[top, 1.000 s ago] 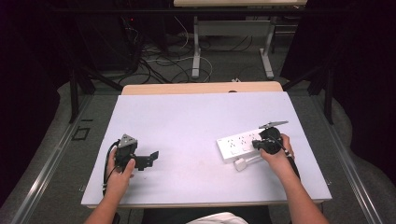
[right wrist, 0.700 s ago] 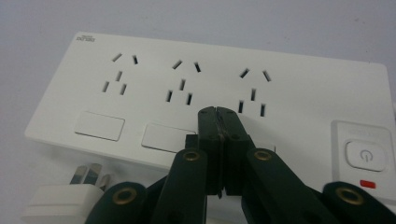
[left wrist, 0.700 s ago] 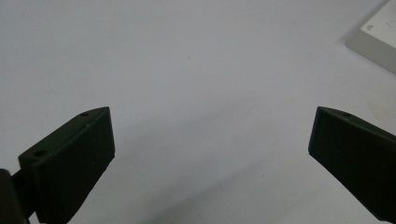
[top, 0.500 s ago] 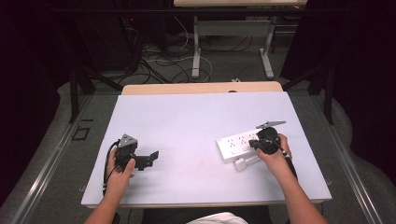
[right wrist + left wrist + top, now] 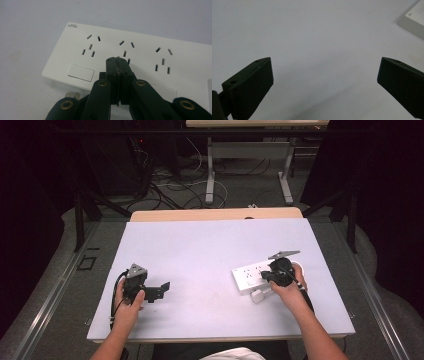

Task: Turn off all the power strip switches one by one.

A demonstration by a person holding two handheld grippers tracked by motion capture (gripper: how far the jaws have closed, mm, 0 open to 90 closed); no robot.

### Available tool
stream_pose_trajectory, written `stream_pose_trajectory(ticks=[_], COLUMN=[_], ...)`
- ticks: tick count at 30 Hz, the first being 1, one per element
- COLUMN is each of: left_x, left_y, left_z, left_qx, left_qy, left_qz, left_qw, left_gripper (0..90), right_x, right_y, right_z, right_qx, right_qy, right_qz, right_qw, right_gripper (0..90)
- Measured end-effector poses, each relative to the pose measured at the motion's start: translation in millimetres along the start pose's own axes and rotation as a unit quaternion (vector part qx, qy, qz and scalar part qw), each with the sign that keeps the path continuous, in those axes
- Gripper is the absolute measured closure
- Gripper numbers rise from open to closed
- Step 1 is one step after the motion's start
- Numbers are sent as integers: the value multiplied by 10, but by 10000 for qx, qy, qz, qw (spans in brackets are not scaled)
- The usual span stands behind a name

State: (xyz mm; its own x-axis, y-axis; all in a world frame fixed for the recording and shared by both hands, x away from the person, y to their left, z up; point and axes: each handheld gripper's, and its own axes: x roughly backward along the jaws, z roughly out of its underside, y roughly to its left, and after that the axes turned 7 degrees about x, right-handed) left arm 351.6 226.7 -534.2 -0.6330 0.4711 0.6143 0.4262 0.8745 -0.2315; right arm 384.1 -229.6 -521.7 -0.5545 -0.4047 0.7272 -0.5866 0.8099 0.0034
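White power strip [image 5: 140, 55] partly hidden behind closed right tongs [image 5: 117, 61]; far end cropped.

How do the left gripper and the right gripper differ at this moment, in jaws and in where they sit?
The left gripper has its jaws spread wide over bare table; the right gripper has its jaws pressed together. The left gripper sits apart from the white power strip, while the right gripper's tips sit over the strip's middle sockets. Both have black jaws and are hand-held.

Overhead forward-down view; two close views sharing power strip [image 5: 140, 57].
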Motion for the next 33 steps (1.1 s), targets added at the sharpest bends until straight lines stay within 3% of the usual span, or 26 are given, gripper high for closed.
stream_pose_trajectory(ticks=[33], left_x=[-5], left_y=[-2], left_z=[4], left_qx=[2], left_qy=[-40], left_qz=[-9], left_qw=[10000], left_gripper=[2], right_x=[-48], right_y=[62], right_z=[11], right_qx=[62], right_qy=[142], right_qz=[-66], right_qw=[9999], right_gripper=[895])
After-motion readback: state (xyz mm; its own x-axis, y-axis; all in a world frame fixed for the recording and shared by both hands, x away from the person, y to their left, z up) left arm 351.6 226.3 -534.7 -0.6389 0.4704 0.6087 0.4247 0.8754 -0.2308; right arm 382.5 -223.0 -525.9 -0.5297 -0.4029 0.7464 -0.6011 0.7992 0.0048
